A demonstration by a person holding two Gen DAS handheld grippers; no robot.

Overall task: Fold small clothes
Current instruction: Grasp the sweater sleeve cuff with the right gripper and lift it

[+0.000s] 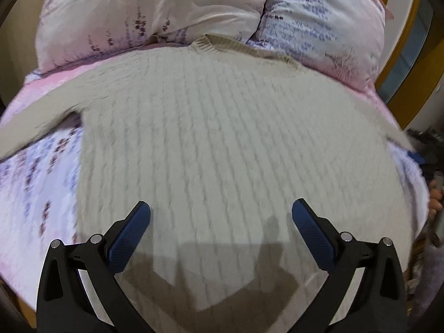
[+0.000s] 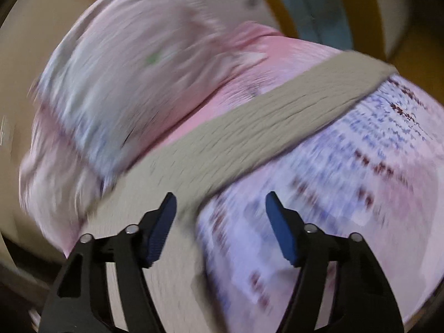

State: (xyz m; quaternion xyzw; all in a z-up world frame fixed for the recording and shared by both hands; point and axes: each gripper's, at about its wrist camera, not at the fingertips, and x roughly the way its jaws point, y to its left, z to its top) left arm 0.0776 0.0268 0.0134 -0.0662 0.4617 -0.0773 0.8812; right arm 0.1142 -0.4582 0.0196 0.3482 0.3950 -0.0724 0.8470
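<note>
A beige cable-knit sweater point(image 1: 222, 138) lies spread flat on the bed, collar toward the pillows, its sleeves stretched out to both sides. My left gripper point(image 1: 220, 211) hovers over the sweater's lower body, open, with nothing between its blue pads. In the blurred right wrist view one beige sleeve point(image 2: 249, 127) runs diagonally up to the right across the bedsheet. My right gripper point(image 2: 220, 202) is above the sleeve's base where it meets the body, open, with its jaws apart and no cloth pinched between them.
The bed has a pink and lavender floral sheet point(image 1: 36, 180). Two matching pillows point(image 1: 155, 8) lie at the head beyond the collar. A wooden frame point(image 1: 402, 63) rises at the right. A person's hand point(image 1: 434, 202) shows at the right bed edge.
</note>
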